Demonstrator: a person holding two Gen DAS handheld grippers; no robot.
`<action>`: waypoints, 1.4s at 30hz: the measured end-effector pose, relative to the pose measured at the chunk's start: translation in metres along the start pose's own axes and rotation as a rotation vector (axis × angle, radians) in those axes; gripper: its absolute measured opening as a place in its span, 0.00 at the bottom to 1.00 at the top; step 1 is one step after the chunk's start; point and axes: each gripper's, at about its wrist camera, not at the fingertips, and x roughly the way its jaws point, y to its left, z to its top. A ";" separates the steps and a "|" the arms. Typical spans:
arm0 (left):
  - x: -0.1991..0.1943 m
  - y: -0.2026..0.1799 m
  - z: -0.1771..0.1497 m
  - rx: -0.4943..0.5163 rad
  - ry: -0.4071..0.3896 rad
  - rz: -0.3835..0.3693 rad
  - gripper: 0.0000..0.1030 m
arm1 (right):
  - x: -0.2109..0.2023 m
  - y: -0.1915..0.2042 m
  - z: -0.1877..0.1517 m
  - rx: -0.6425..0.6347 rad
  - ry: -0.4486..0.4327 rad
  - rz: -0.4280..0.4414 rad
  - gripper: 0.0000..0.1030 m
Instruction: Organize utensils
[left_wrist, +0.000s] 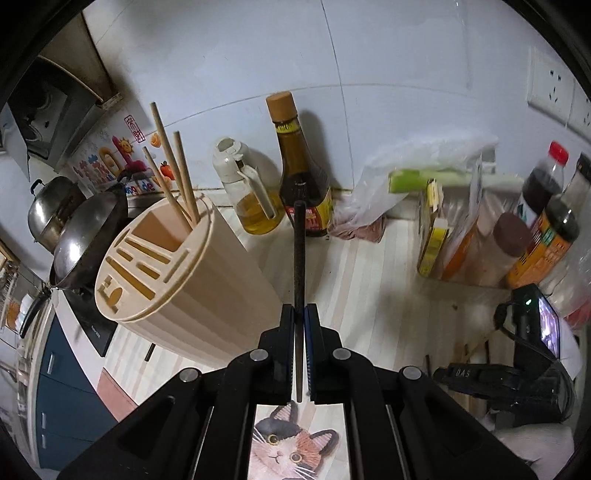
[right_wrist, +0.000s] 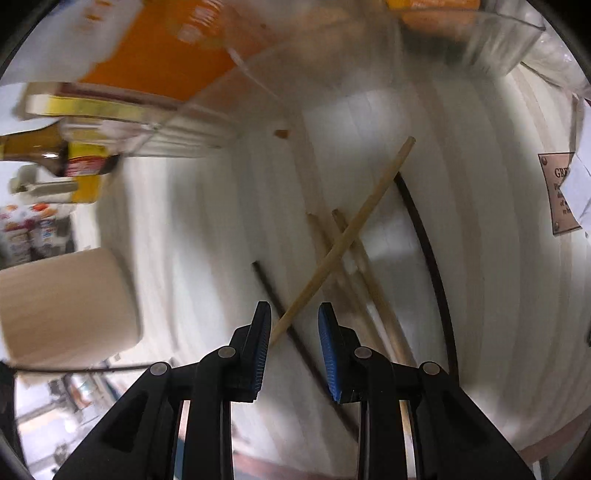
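Observation:
My left gripper (left_wrist: 299, 314) is shut on a black chopstick (left_wrist: 299, 254) that points up and away, held above the counter to the right of the beige utensil holder (left_wrist: 166, 269). Three wooden chopsticks (left_wrist: 177, 173) stand in the holder's back compartment. My right gripper (right_wrist: 293, 317) is open and empty just above a loose pile on the striped counter: a light wooden chopstick (right_wrist: 347, 236) lies across two other wooden chopsticks (right_wrist: 365, 273), with two black chopsticks (right_wrist: 428, 251) beside them. The holder also shows in the right wrist view (right_wrist: 66, 306), at the left.
Against the tiled wall stand an oil dispenser (left_wrist: 251, 192), a dark sauce bottle (left_wrist: 299, 158), a plastic bag with a green vegetable (left_wrist: 417, 177) and several seasoning jars (left_wrist: 517, 236). A wok (left_wrist: 85, 240) and a pot (left_wrist: 51, 210) sit on the stove at left.

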 end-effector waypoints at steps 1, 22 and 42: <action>0.002 -0.001 0.000 0.002 0.002 0.006 0.03 | -0.001 0.005 0.000 -0.012 -0.023 -0.045 0.15; -0.061 0.040 0.015 -0.089 -0.090 -0.124 0.03 | -0.138 0.035 -0.050 -0.262 -0.372 0.193 0.06; -0.112 0.165 0.117 -0.326 -0.233 -0.194 0.03 | -0.216 0.252 -0.041 -0.545 -0.485 0.608 0.06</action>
